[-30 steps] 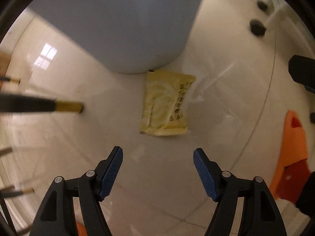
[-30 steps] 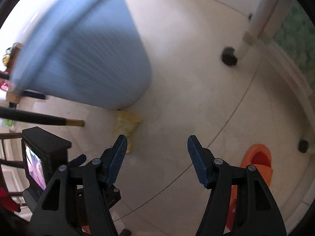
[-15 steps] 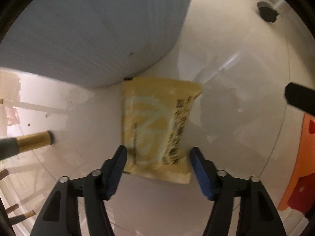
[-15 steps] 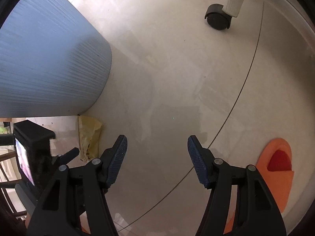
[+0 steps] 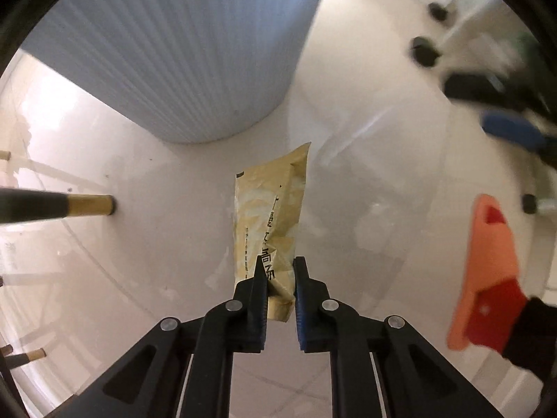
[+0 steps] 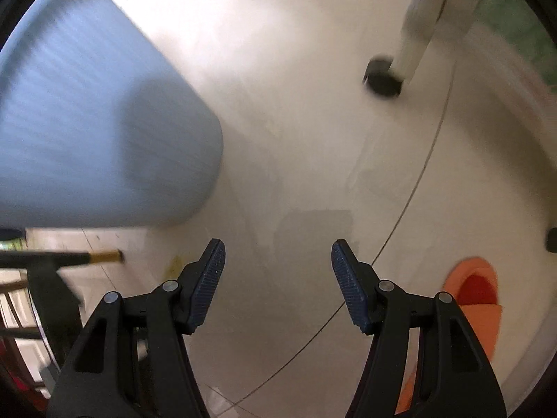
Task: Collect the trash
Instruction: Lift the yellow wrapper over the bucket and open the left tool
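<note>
Glossy cream floor tiles fill both of my views, crossed by thin grout lines. Biggest thing on them is the tall pale-blue ribbed plastic bin, standing at upper left in each camera and blurred in the right one. Off to the right lies an orange rubber slipper with a red inside, then the black castor under a white chair leg, then a black furniture leg with a brass tip.

Smallest is the crumpled yellow paper sachet with dark print. A second ago it lay flat on the tiles against the foot of the bin; now my left gripper has just clamped on its near end, and the rest stands out creased and folded beyond the fingers (I judge it off the floor, though I cannot be certain). That means the pick is made and the drop into the bin remains.

My right gripper hangs half spread over bare tile, holding nothing.
</note>
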